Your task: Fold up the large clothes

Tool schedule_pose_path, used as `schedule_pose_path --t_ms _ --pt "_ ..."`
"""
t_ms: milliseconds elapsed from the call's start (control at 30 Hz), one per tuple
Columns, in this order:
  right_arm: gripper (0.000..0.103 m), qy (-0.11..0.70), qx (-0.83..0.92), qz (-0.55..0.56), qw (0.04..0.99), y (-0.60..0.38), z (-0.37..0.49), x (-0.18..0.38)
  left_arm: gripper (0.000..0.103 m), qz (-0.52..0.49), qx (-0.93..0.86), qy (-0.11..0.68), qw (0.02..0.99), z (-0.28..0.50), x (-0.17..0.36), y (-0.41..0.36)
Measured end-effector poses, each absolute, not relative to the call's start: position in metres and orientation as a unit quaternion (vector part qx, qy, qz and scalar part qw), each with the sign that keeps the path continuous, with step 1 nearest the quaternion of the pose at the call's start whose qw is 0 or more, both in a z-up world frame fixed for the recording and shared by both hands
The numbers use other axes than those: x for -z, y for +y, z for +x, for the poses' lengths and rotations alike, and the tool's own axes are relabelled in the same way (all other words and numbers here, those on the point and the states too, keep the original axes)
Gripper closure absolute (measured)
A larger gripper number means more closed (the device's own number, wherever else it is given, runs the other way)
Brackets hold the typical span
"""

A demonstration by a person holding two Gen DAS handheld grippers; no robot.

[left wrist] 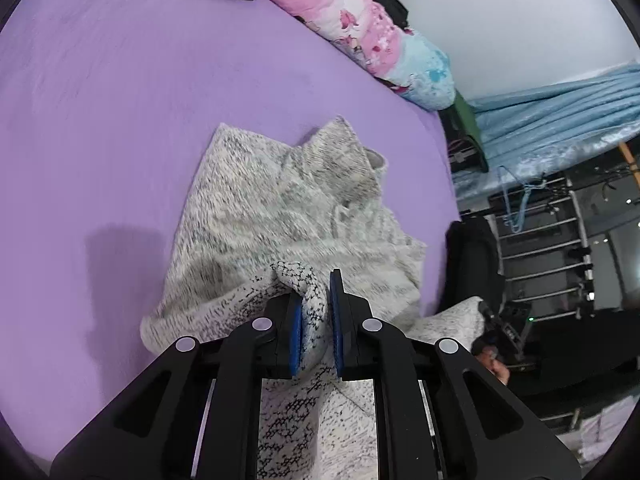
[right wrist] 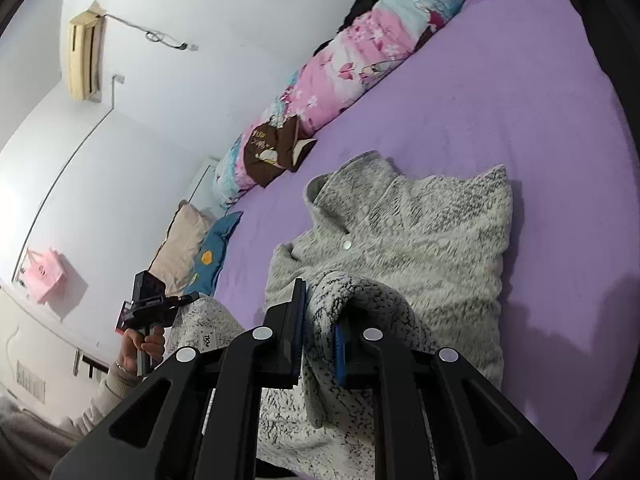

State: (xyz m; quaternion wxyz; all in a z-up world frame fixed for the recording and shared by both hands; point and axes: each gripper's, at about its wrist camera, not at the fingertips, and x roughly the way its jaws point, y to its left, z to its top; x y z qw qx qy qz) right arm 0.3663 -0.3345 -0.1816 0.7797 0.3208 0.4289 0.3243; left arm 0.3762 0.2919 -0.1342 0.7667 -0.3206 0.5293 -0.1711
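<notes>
A grey-and-white speckled knit sweater point(left wrist: 288, 208) lies on the purple bed sheet point(left wrist: 120, 120), its collar point(left wrist: 352, 160) toward the far edge. My left gripper point(left wrist: 314, 300) is shut on a bunched edge of the sweater, the cloth pinched between its blue pads point(left wrist: 295, 332) and lifted off the bed. In the right wrist view the same sweater point(right wrist: 420, 240) shows its collar point(right wrist: 340, 188) and a button point(right wrist: 346, 245). My right gripper point(right wrist: 320, 320) is shut on another fold of its hem, which drapes over the fingers.
A pink-and-blue floral quilt point(left wrist: 360, 32) and a brown cushion point(right wrist: 276, 152) line the wall side of the bed. Pillows point(right wrist: 188, 248) lie at its head. A metal rack point(left wrist: 552, 248) and a blue cover point(left wrist: 560, 120) stand beyond the bed. A hand holds the other gripper point(right wrist: 148, 308).
</notes>
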Motion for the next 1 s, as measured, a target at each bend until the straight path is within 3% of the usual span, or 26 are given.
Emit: schedule_pose_path --t_ms 300,833,1000 --pt "0.091 0.436 -0.276 0.322 0.794 -0.33 0.42 0.2 0.092 -0.283 0.12 0.542 0.782 0.434 0.159 0.298" --pt "0.092 0.491 -0.172 0.34 0.783 -0.329 0.493 0.282 0.092 -0.297 0.053 0.577 0.759 0.498 0.256 0.322" --pt "0.091 0.49 -0.168 0.333 0.788 -0.328 0.494 0.283 0.091 -0.269 0.057 0.583 0.764 0.5 0.252 0.316"
